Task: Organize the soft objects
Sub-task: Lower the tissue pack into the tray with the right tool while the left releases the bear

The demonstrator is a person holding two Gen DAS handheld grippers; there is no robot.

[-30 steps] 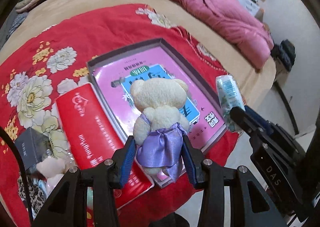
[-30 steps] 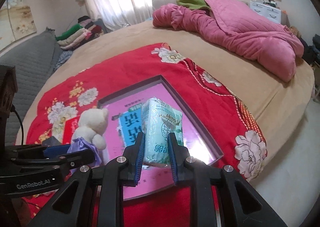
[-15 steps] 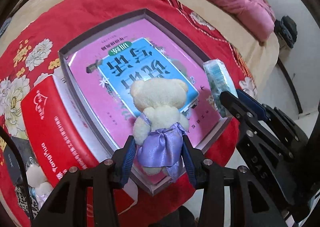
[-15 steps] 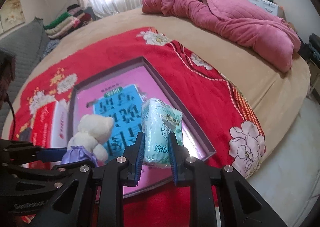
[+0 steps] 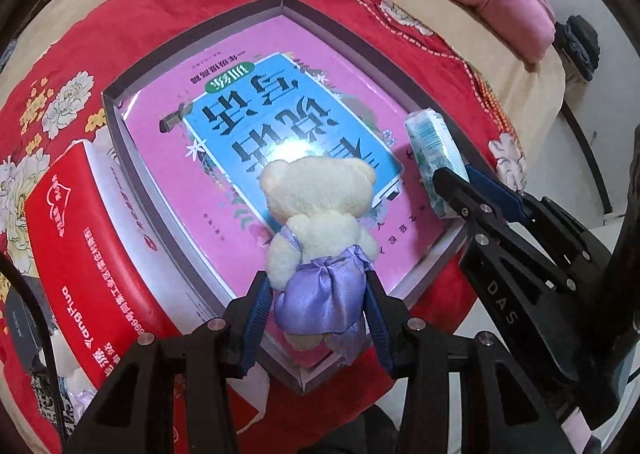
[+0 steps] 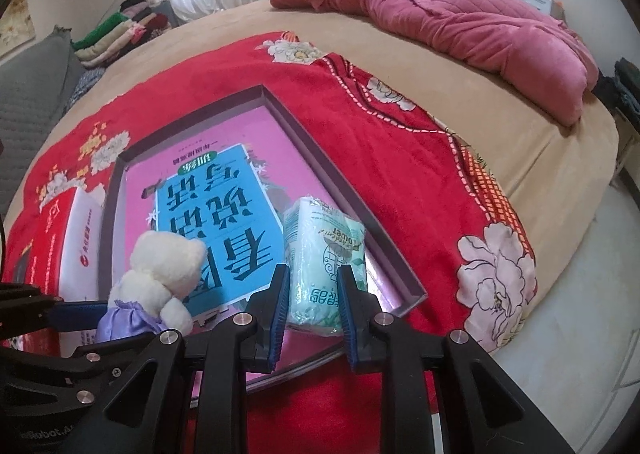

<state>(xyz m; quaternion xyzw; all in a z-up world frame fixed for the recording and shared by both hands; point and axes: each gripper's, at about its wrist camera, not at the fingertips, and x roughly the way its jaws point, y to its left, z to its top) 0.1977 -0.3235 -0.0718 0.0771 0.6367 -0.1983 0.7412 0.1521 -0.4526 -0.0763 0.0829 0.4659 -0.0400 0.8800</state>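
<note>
A cream teddy bear in a purple satin dress hangs over the near end of a shallow grey box that holds a pink and blue book. My left gripper is shut on the bear's dress. A pale green tissue pack sits between the pads of my right gripper, low over the box's right side. Those jaws are opening slightly, and the pads still touch the pack. The bear shows to the left of the pack, and the pack to the right of the bear.
The box lies on a red flowered blanket on a tan bed. A red carton lies left of the box. A pink quilt is heaped at the far side. The bed's edge and the floor are on the right.
Both grippers have come down and forward over the box, each with its load. The bear and the tissue pack now sit lower, close above the book.
</note>
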